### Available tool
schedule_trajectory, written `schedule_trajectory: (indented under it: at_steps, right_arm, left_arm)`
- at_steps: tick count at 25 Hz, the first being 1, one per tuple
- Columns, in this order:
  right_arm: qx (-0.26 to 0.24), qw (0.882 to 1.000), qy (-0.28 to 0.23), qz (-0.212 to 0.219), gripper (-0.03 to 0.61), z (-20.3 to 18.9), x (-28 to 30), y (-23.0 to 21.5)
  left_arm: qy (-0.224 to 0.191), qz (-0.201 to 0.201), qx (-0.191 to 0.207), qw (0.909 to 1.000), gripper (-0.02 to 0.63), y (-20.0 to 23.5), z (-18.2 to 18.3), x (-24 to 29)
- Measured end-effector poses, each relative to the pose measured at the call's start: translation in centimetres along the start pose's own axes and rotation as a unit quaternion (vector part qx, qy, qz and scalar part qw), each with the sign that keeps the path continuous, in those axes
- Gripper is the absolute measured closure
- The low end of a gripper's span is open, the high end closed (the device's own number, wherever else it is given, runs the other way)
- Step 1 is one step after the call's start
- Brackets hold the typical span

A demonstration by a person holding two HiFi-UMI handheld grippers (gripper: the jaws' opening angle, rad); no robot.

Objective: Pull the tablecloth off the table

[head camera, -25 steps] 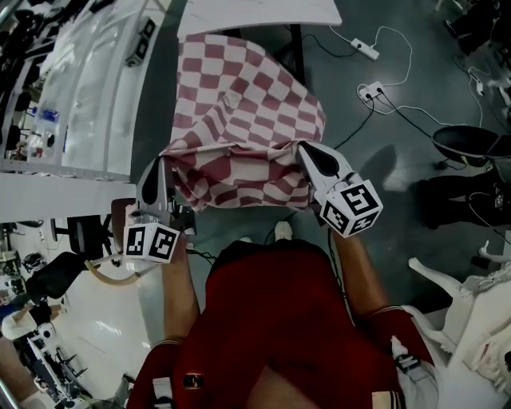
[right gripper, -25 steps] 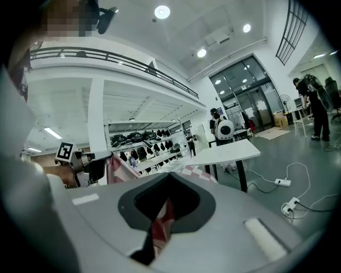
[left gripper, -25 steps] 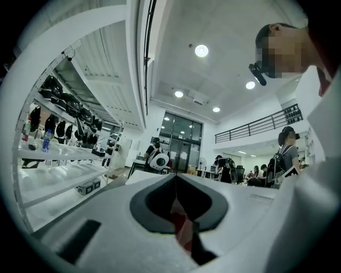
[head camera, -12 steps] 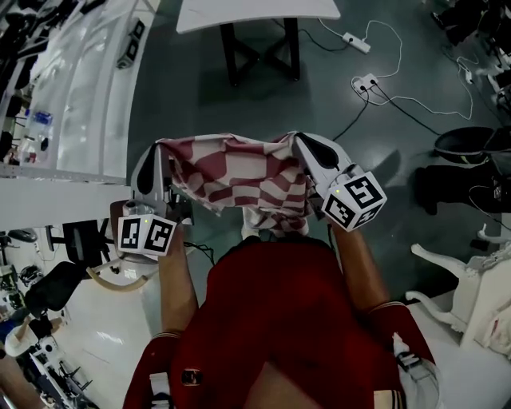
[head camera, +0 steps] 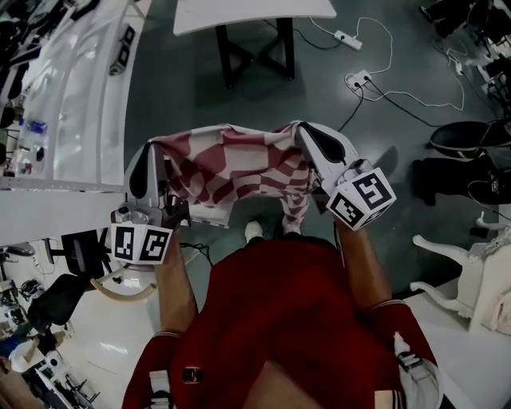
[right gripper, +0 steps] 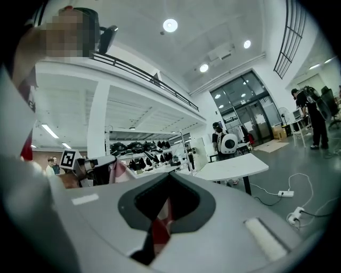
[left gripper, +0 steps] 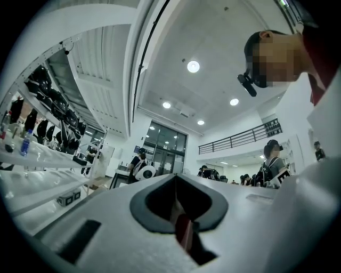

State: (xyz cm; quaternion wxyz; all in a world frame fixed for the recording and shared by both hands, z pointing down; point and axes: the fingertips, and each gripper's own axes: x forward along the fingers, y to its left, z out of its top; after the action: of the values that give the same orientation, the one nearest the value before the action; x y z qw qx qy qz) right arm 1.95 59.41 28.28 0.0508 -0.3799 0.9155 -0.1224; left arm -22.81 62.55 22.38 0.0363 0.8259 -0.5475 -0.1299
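Red-checked tablecloth (head camera: 239, 169) hangs clear of the desk (head camera: 255, 9).
Left gripper (head camera: 156, 148) and right gripper (head camera: 300, 129) jaws each clamped on its top edge.

The checked tablecloth (head camera: 231, 172), a second ago draped over the near edge of the worktop (head camera: 251, 12), now hangs clear of it between the left tongs (head camera: 152, 152) and the right tongs (head camera: 299, 129), drawn closer to the person.

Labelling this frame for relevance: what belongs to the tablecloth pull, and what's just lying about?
Job:
tablecloth, held up off the floor
left tongs and right tongs, each shut on it
white table

Lying about:
power strip
floor cables
shelving rack
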Motion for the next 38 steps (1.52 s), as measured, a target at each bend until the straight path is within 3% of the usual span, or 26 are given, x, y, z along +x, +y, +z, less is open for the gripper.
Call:
schedule_trajectory:
  at_steps: [11, 38]
  right_arm:
    - [-0.018, 1.0, -0.008, -0.023, 0.565, 0.7, -0.2, 0.9]
    - [-0.028, 0.999, 0.009, -0.03, 0.566, 0.2, -1.2, 1.6]
  left_arm:
    - [-0.009, -0.023, -0.007, 0.9997, 0.604, 0.0, 0.4, -0.7]
    - [-0.003, -0.025, -0.014, 0.9996, 0.604, -0.5, 0.2, -1.4]
